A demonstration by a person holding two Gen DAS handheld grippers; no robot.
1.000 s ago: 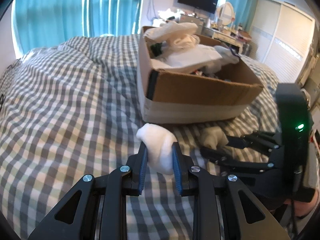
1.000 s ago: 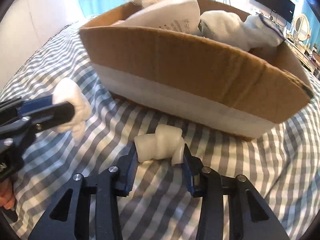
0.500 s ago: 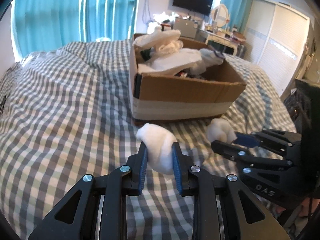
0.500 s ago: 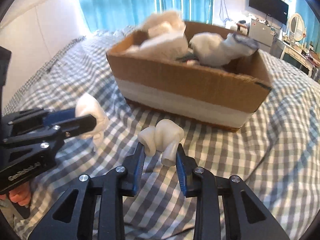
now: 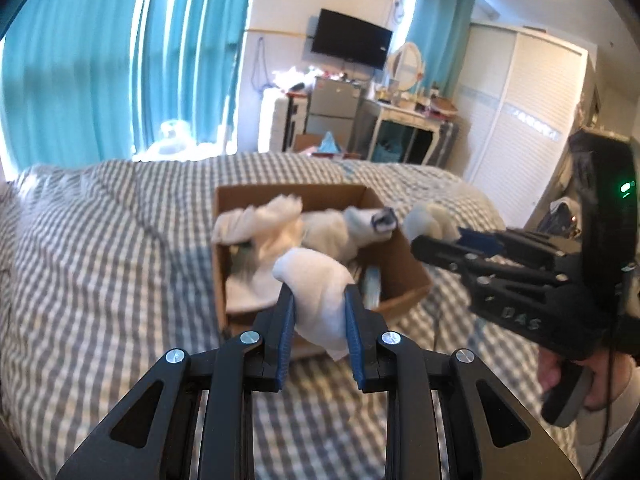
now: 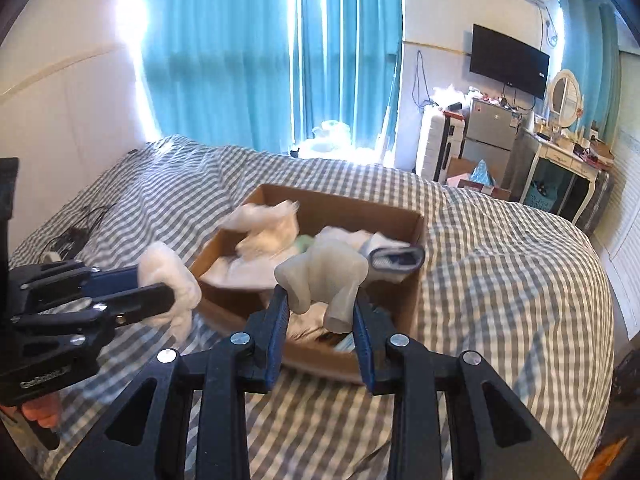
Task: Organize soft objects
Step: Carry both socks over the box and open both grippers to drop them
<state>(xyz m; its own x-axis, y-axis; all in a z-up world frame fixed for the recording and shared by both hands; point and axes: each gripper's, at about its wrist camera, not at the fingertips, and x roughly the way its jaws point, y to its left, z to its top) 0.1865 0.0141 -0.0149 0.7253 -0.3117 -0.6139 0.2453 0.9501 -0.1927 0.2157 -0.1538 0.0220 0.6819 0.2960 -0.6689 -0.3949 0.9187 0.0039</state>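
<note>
While both tools hang above the cardboard box (image 6: 404, 300) at mid-frame, I have my left gripper (image 5: 319, 312) pinching a white sock roll (image 5: 316, 292) and my right gripper (image 6: 320, 312) clamped around a second sock roll (image 6: 324, 276), each lifted off the checked bed (image 6: 500, 280).

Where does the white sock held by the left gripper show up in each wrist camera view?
Left wrist view: the white sock sits low center, clamped in the left gripper.
Right wrist view: the same sock is at the left, at that gripper's tip.
Shared landmark: the cardboard box on the checked bed.
</note>
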